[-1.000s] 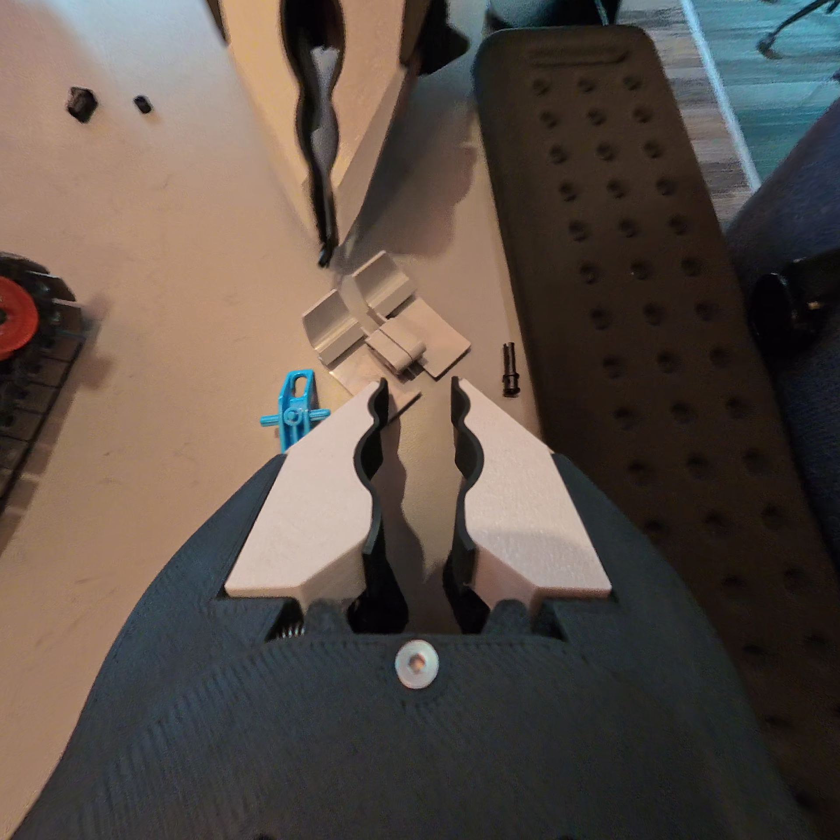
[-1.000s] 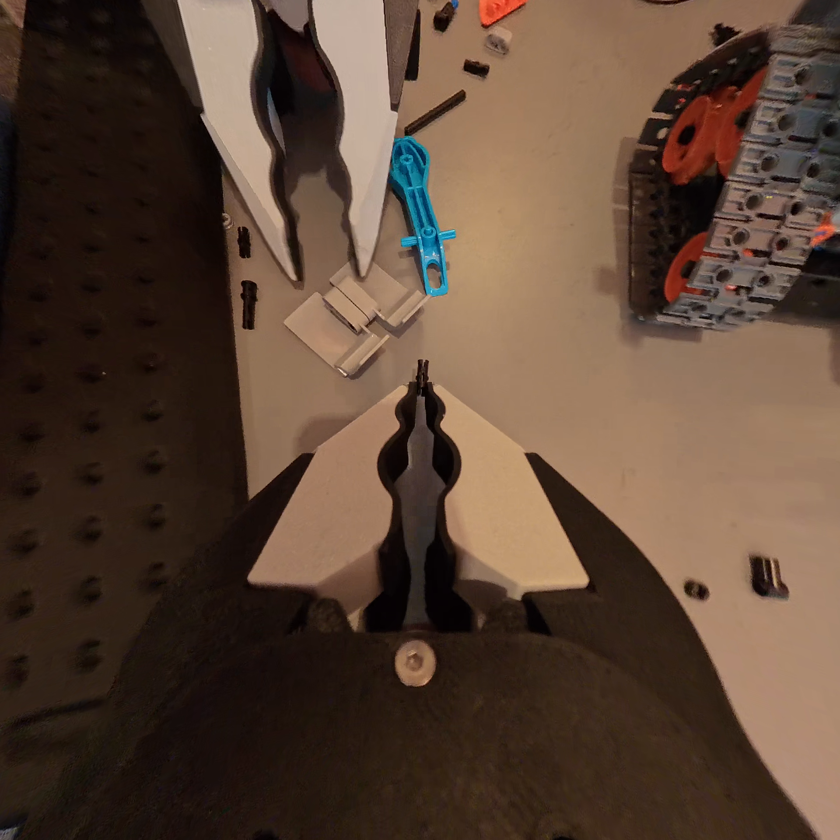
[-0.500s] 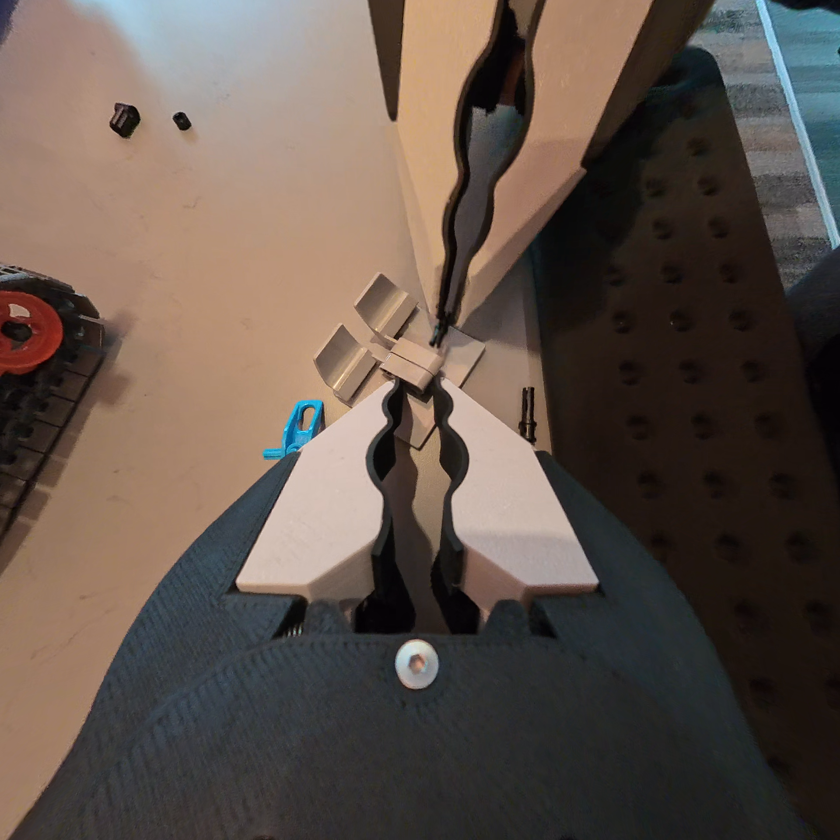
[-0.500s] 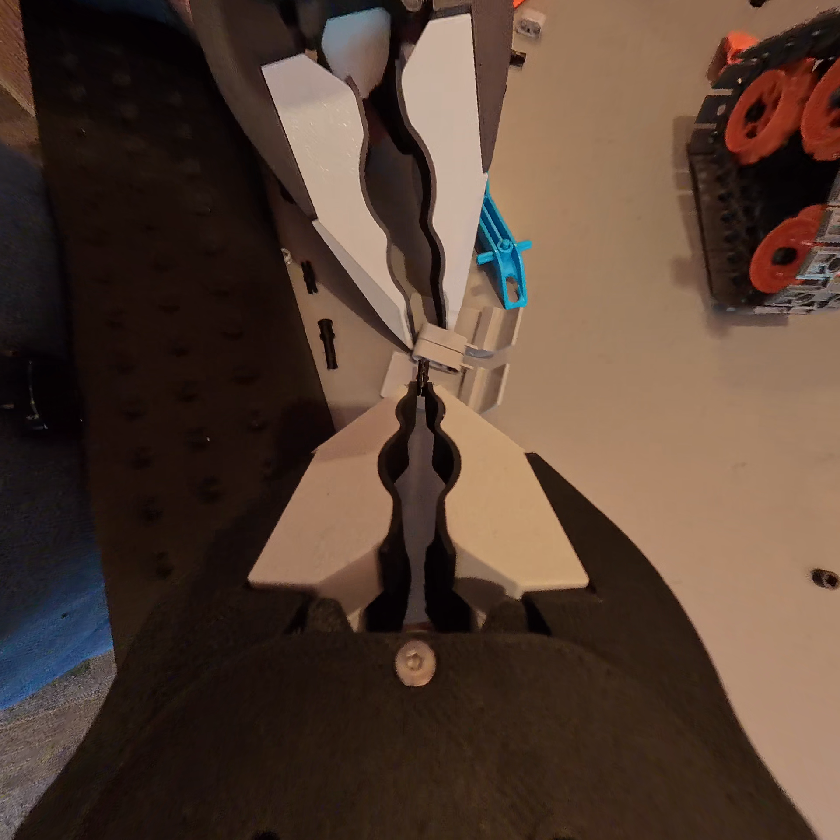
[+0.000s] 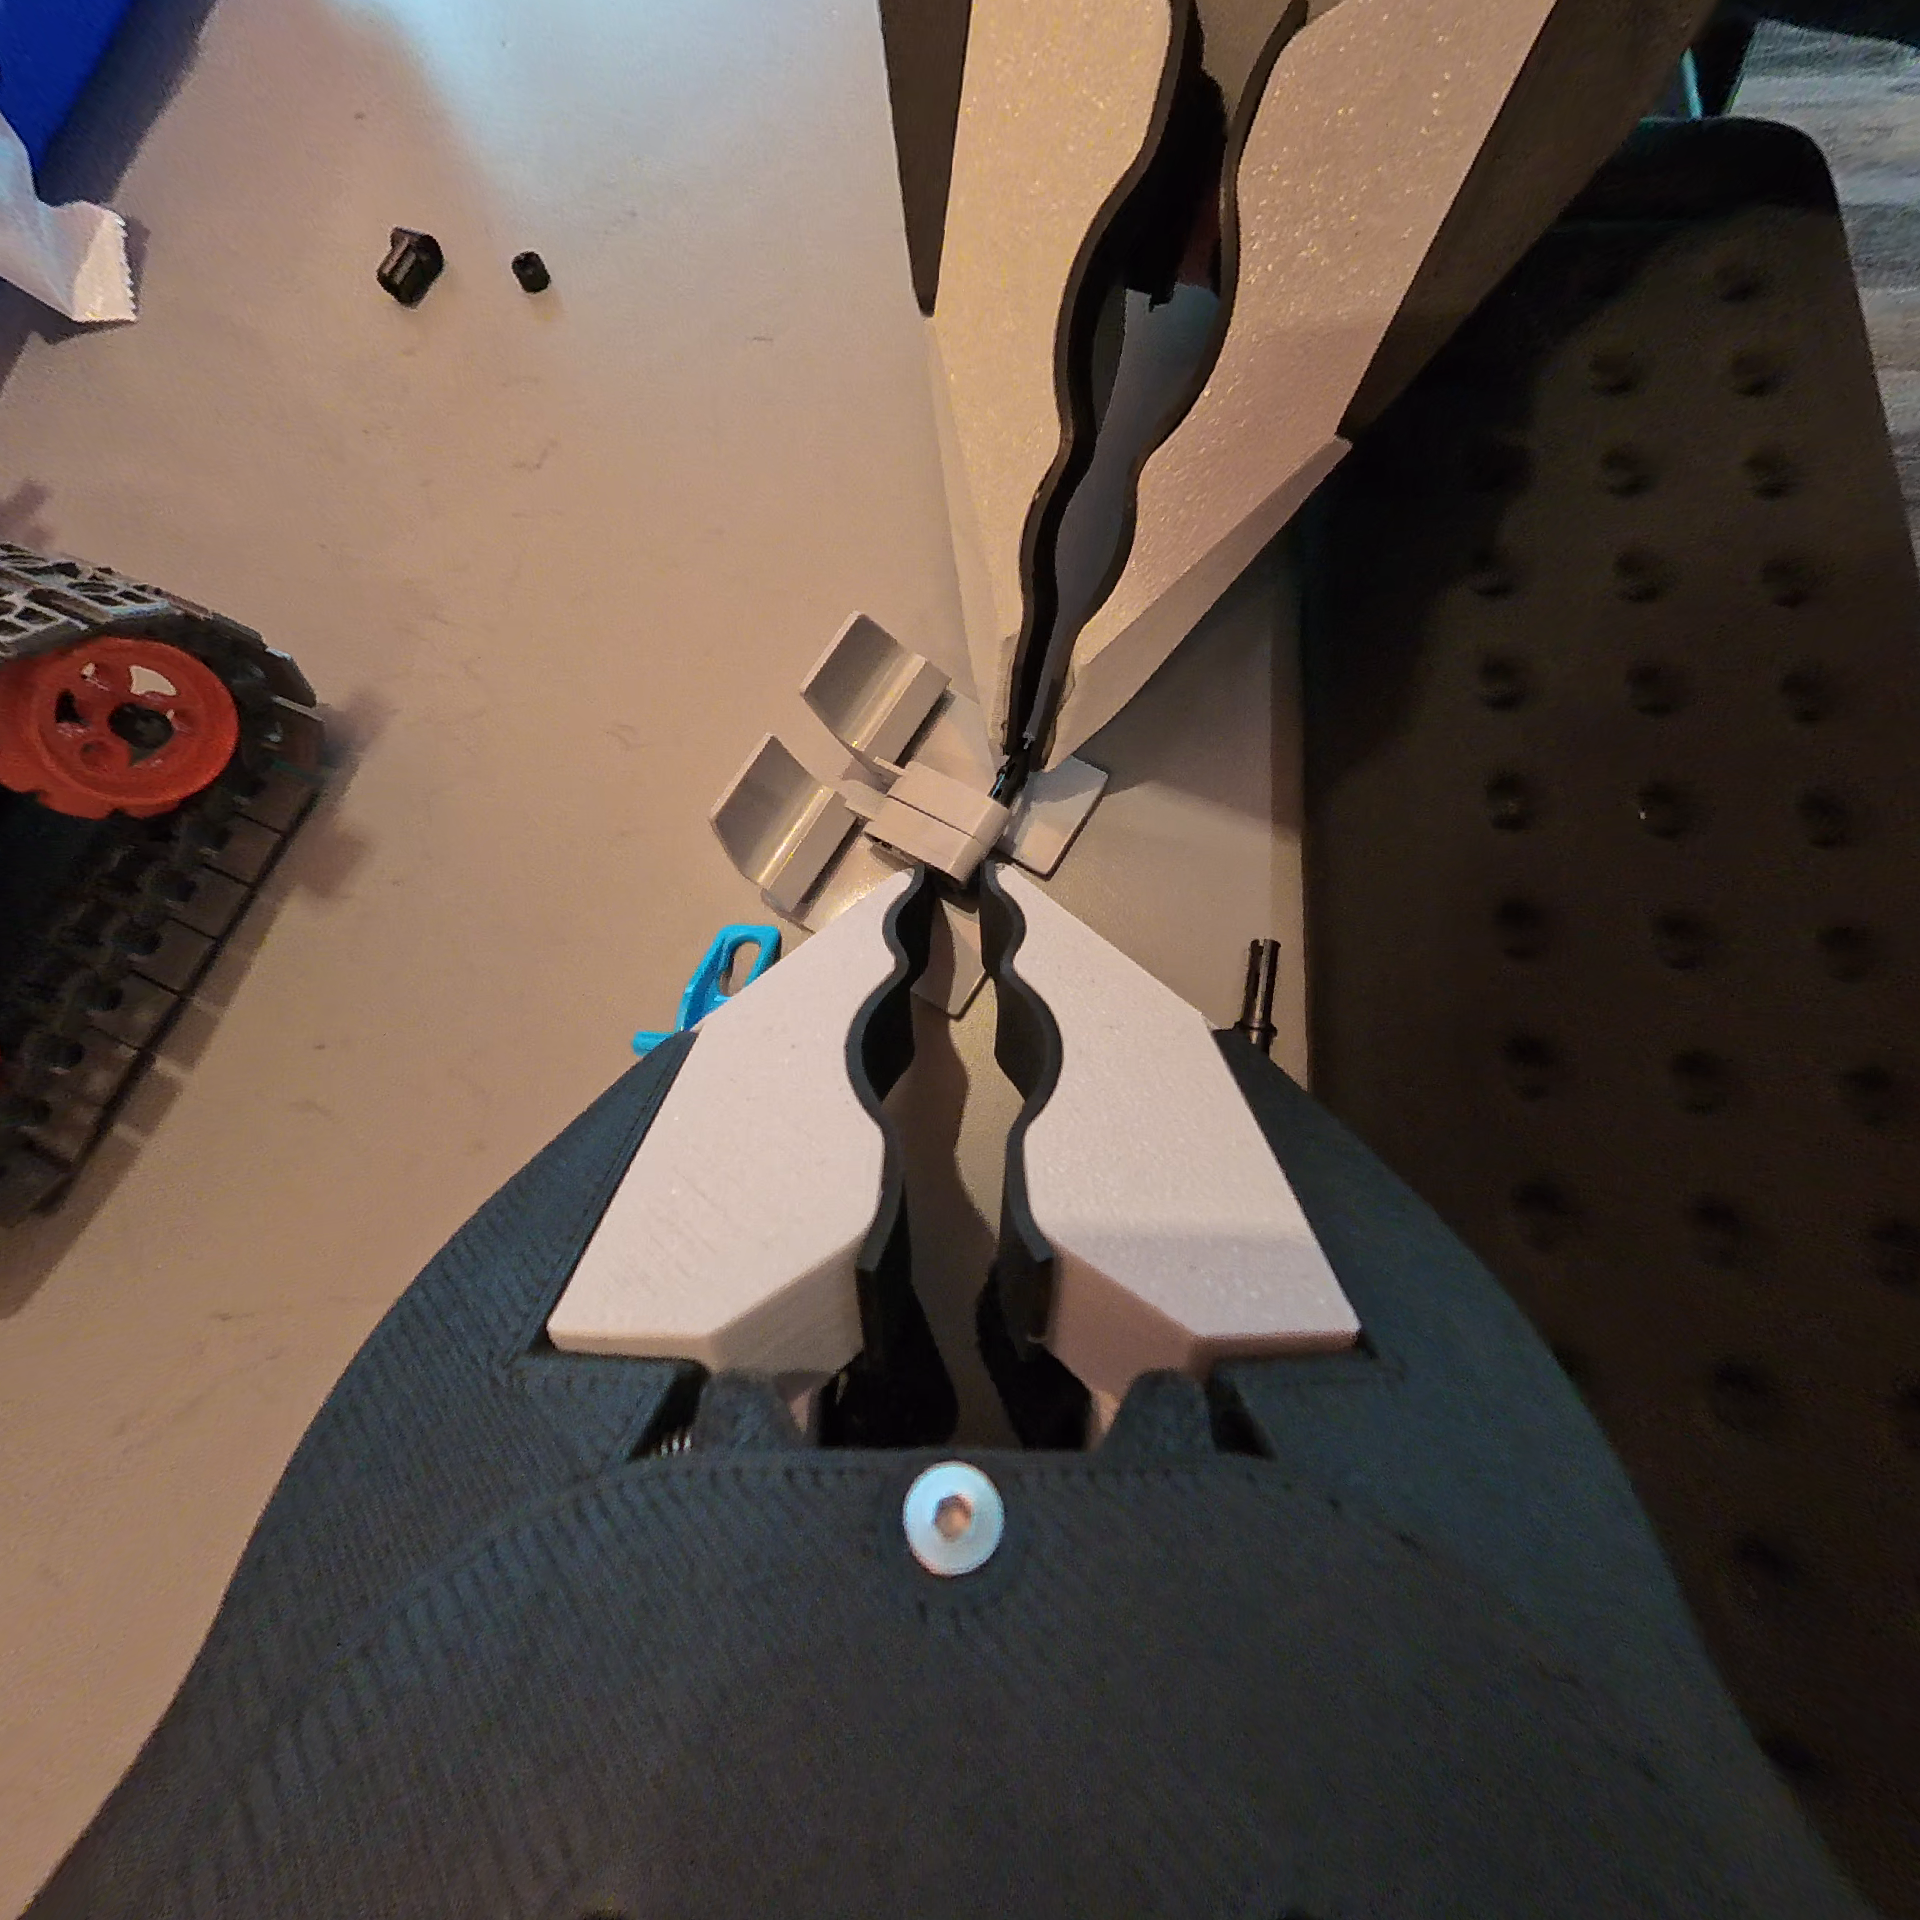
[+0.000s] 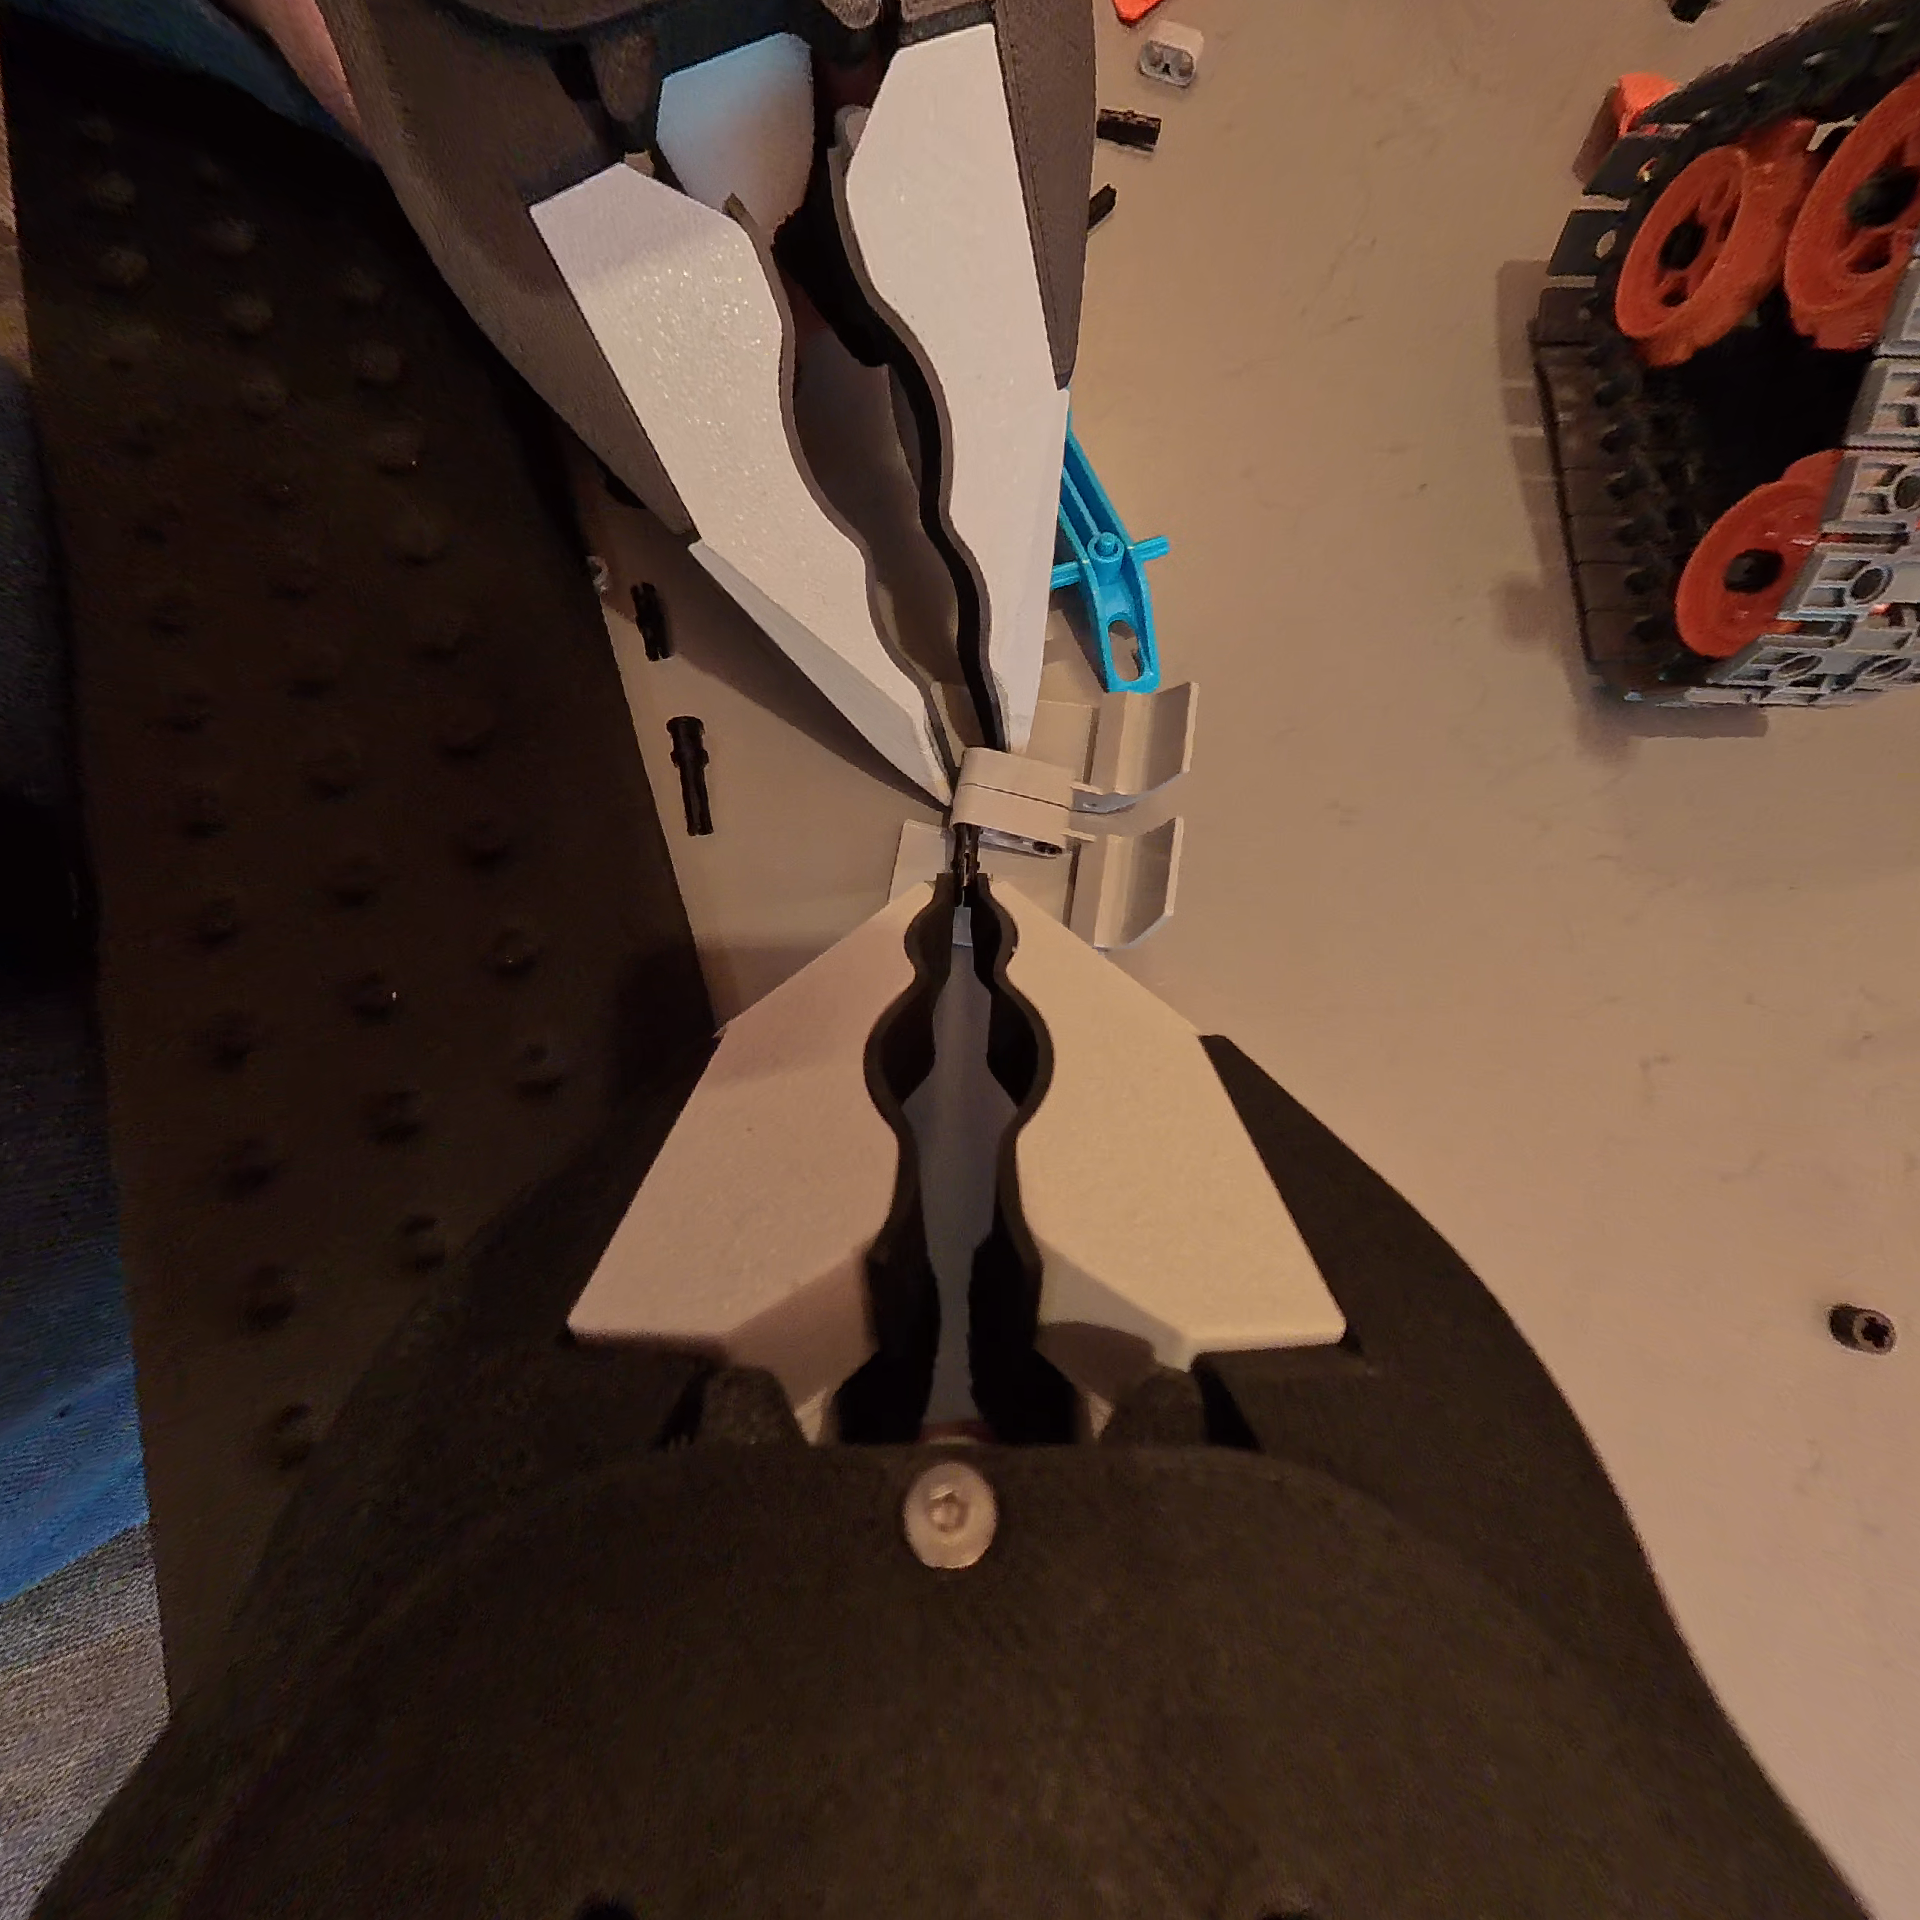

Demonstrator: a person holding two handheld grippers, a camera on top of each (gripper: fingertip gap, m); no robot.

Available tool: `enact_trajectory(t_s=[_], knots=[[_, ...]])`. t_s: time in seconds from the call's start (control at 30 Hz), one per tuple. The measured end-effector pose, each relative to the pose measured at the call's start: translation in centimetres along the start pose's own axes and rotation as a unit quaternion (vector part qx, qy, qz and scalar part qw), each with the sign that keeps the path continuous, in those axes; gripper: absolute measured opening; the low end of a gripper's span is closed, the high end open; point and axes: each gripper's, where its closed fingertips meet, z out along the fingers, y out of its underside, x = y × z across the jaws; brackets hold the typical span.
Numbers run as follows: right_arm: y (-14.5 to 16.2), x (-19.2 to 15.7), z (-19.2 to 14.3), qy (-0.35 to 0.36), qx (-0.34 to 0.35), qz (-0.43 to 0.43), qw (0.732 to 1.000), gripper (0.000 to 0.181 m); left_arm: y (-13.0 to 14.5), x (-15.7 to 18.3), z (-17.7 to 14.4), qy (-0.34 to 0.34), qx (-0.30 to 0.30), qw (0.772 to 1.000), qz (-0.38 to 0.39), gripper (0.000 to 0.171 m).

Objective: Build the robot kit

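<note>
Pinching a short black pin (image 6: 966, 847) at the very tips of the right gripper (image 6: 964, 888), jaws all but closed on it, the pin's long axis running straight forward along the fingers. Gripping the grey part (image 5: 831, 800) with the left gripper (image 5: 951, 883), jaws drawn narrow about its thin plate just under the small block, as far as the left wrist view is showing. Meeting nose to nose: the two grippers pointing at each other along nearly one line, the block of the grey part lying between their tips. Touching, or all but touching, the block's near face with the pin's free end, seen from the right wrist view; not possible to tell whether the pin is entering a hole there. Fanning the part's two curved flaps off to the side away from the studded black mat (image 6: 312, 623). Lying just behind the left gripper's fingers on the table (image 5: 520, 468), a blue piece (image 6: 1117, 613); resting near the mat's edge, two spare pins (image 6: 689, 774); standing well apart, a tracked model (image 6: 1714, 468) with orange wheels.
</note>
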Motion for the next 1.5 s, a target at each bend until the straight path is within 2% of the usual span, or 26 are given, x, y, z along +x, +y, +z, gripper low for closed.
enact_trajectory(t_s=[0.37, 0.5, 1.5], knots=[[0.0, 0.2, -0.3, 0.025, -0.038, 0.037, 0.998, 0.0, -0.2, -0.2, 0.3, -0.045, -0.02, 0.998, 0.034, 0.005], [0.0, 0.4, -0.3, 0.036, -0.035, 0.057, 0.997, 0.0, -0.2, -0.3, 0.4, -0.058, -0.023, 0.997, 0.037, 0.005], [0.0, 1.0, -0.3, 0.104, -0.024, 0.064, 0.992, 0.0, -0.4, -0.8, 0.5, -0.123, -0.044, 0.989, 0.075, 0.003]])
